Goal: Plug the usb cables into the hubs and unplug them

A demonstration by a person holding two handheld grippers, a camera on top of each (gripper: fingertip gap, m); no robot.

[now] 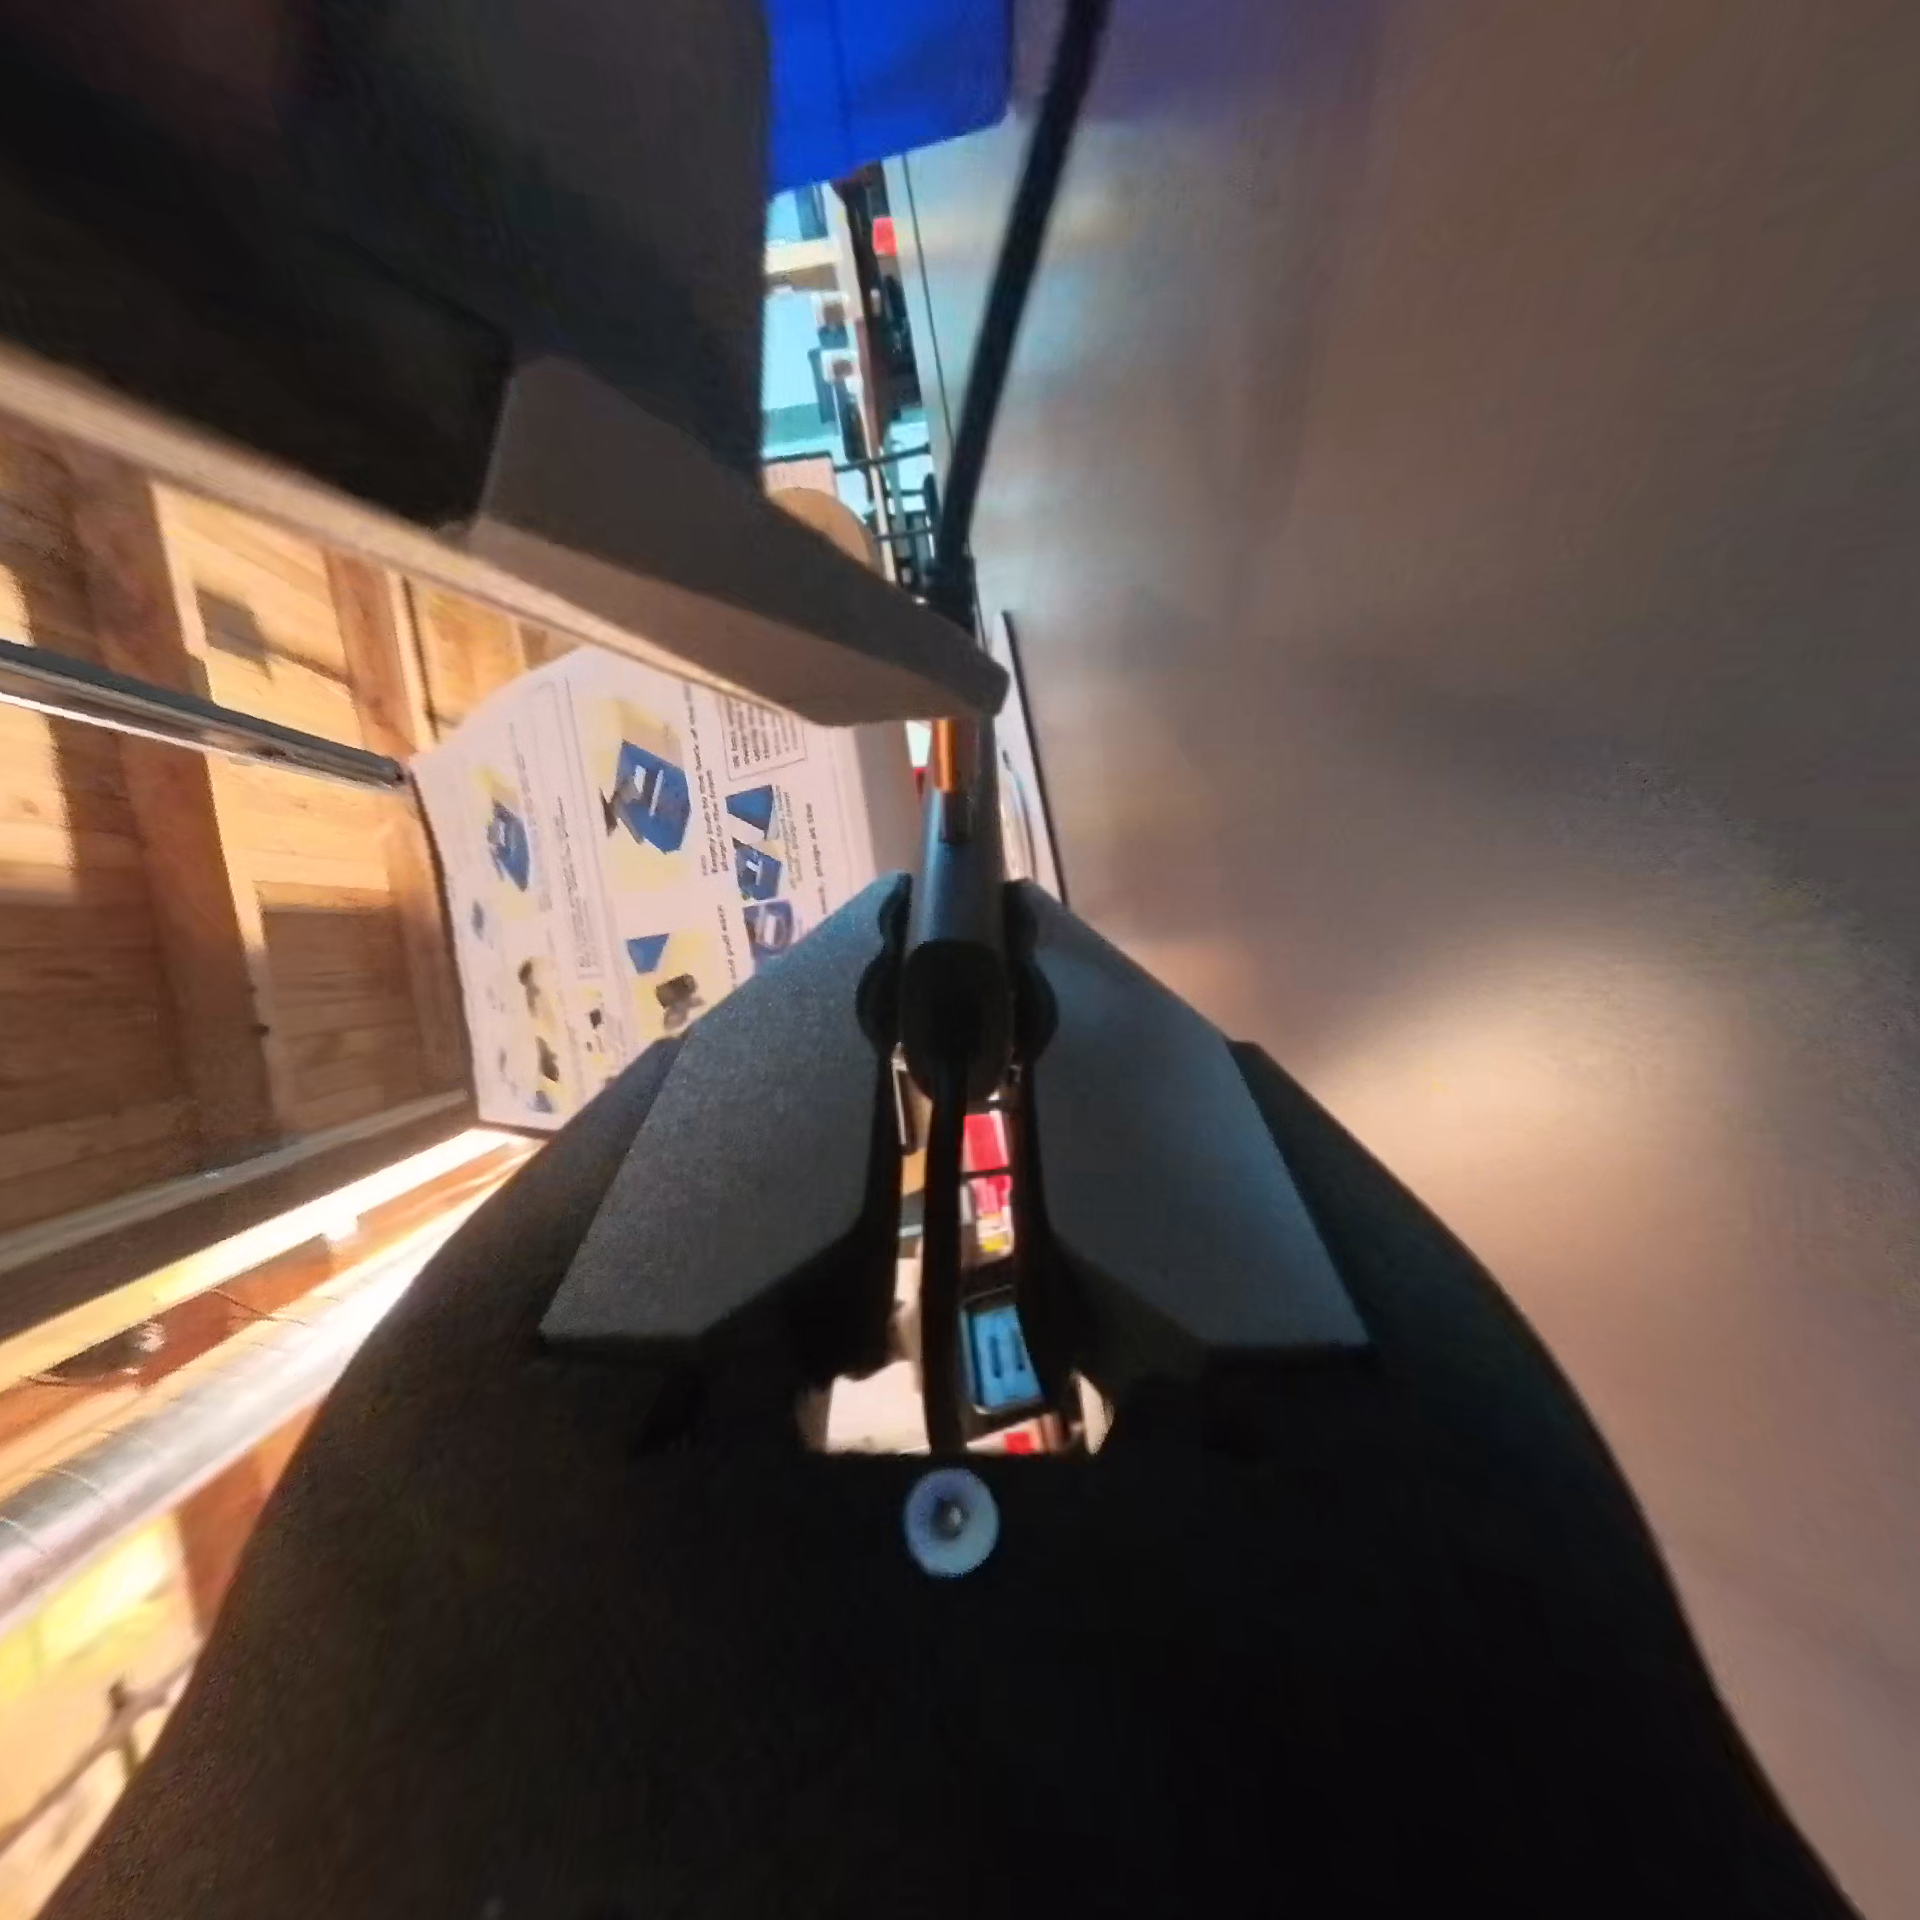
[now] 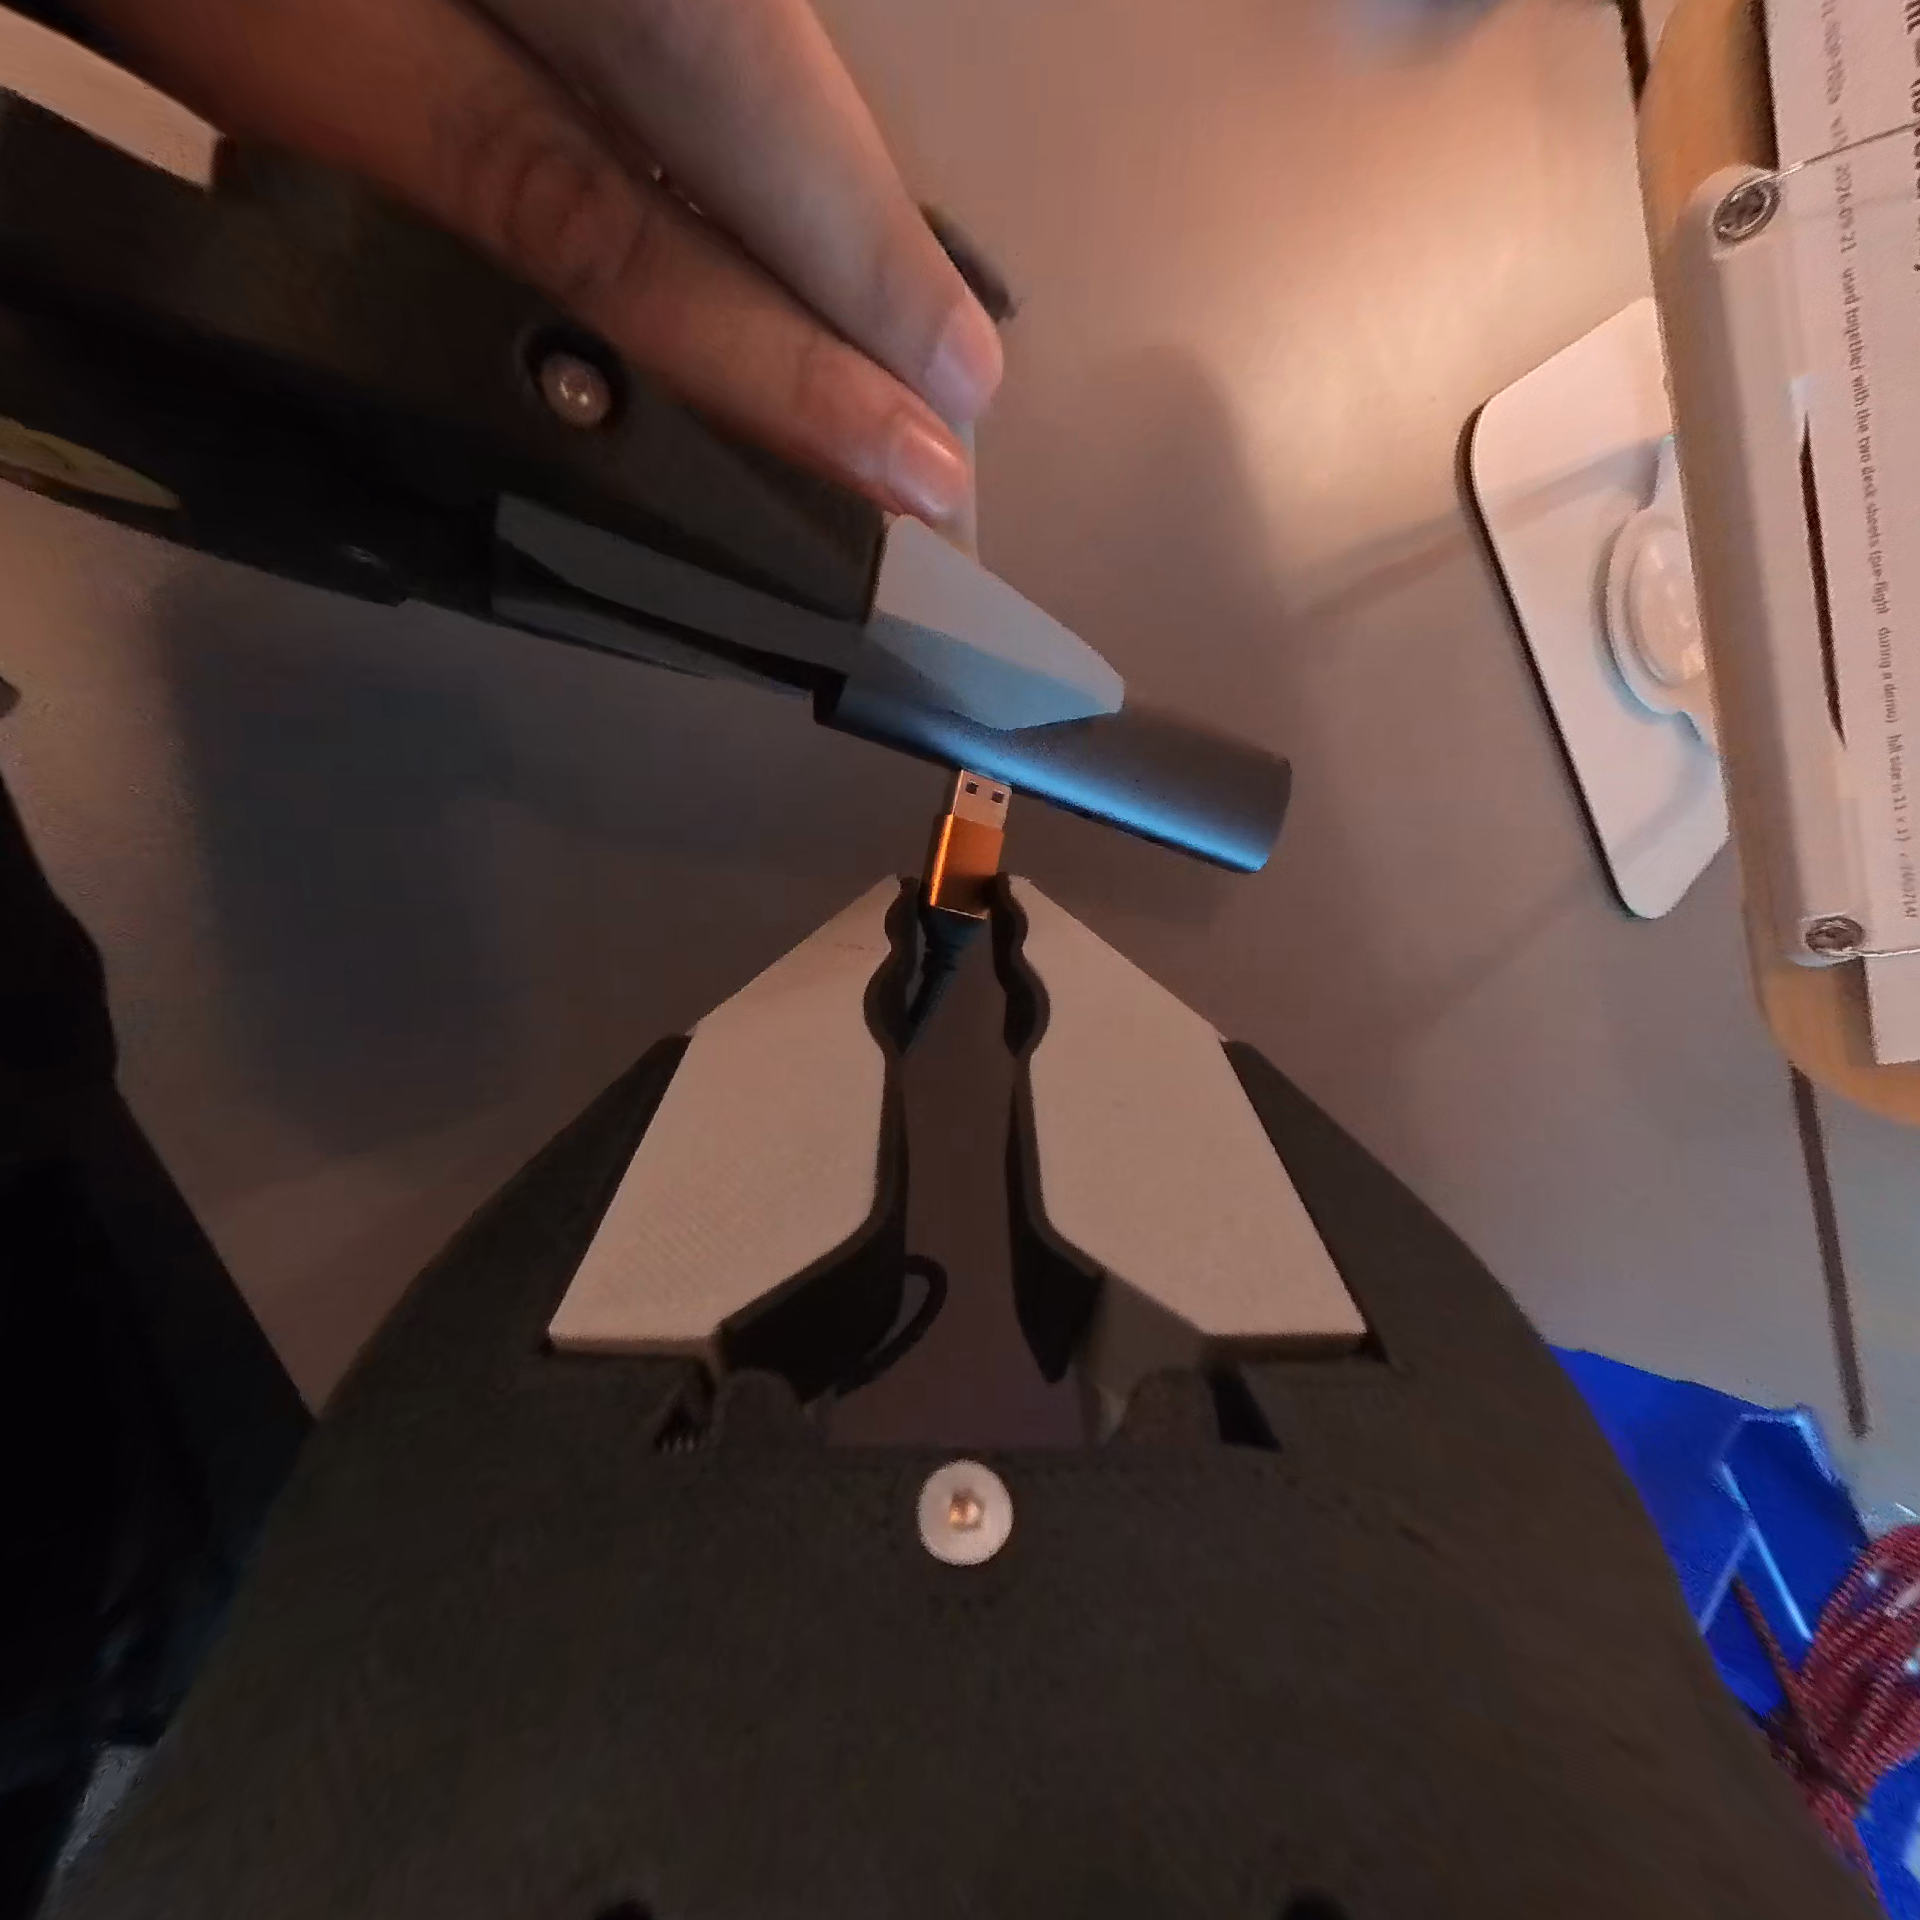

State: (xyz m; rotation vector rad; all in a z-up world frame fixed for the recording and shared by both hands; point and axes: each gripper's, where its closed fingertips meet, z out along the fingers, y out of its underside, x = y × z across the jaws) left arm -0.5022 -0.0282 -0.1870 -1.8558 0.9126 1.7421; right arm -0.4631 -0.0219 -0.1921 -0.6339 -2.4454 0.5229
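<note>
My left gripper [image 1: 956, 906] is shut on a dark grey USB hub [image 1: 954, 977], seen end-on, with its black lead [image 1: 940, 1195] running back between the fingers. In the right wrist view the hub [image 2: 1143, 774] juts from the left gripper's grey fingers [image 2: 987, 649], with a person's hand [image 2: 727, 260] on that gripper. My right gripper [image 2: 956, 885] is shut on an orange USB plug [image 2: 966, 847]. The plug's metal tip sits at the hub's long side, mostly bare. The plug also shows beyond the hub in the left wrist view [image 1: 951, 774].
A grey tabletop [image 2: 1299, 312] lies under both grippers. A white plate with a round mount [image 2: 1590, 644] and a wooden board bearing a printed sheet [image 2: 1829, 520] are at the right. A blue box [image 2: 1714, 1507] and a dark red braided cable [image 2: 1860, 1662] are at the lower right.
</note>
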